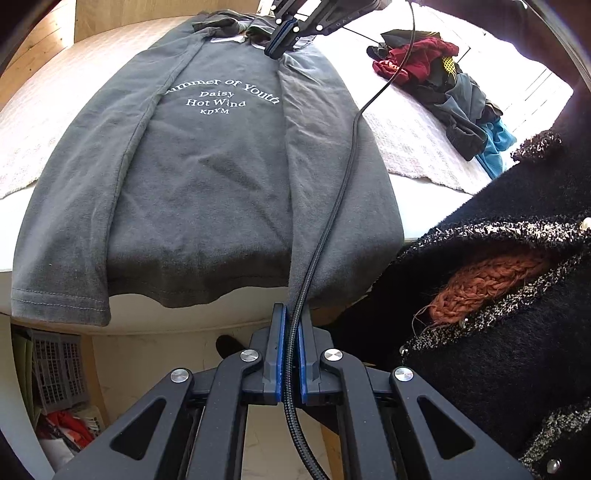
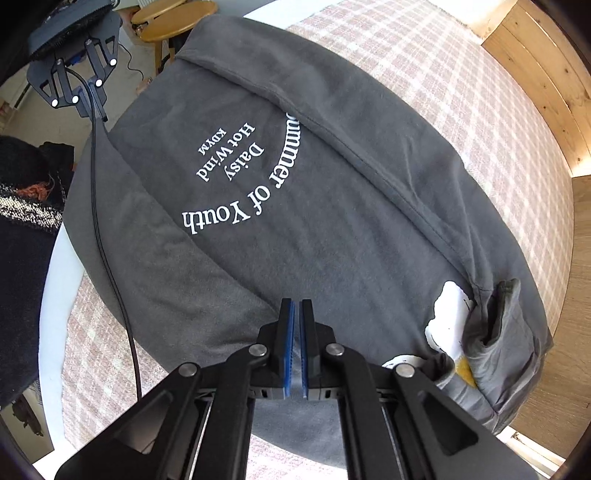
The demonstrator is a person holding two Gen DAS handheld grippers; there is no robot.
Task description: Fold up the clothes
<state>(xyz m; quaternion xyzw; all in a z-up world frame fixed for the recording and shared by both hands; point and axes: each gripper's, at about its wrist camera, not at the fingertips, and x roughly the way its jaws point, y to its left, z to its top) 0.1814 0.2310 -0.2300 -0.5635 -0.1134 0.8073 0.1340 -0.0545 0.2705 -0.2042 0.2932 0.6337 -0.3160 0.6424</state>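
Note:
A dark grey t-shirt (image 1: 207,177) with white lettering lies flat on the table, its hem hanging over the near edge. Both long sides are folded inward. In the right wrist view the same t-shirt (image 2: 332,221) fills the frame, collar and a white print nearest the camera. My left gripper (image 1: 291,310) is shut on the hem end of the right-hand flap, and a black cable (image 1: 343,184) runs between its fingers. It also shows far off as the left gripper (image 2: 95,115). My right gripper (image 2: 297,304) is shut on the same flap's edge at the shoulder; from the other side the right gripper (image 1: 274,51) touches the collar end.
A pile of red, black and blue clothes (image 1: 443,85) lies at the right of the table. A plaid cloth (image 2: 424,74) covers the tabletop. A person's black jacket (image 1: 498,314) is close on the right. A grey basket (image 1: 59,369) sits under the table; a wooden stool (image 2: 173,14) stands beyond.

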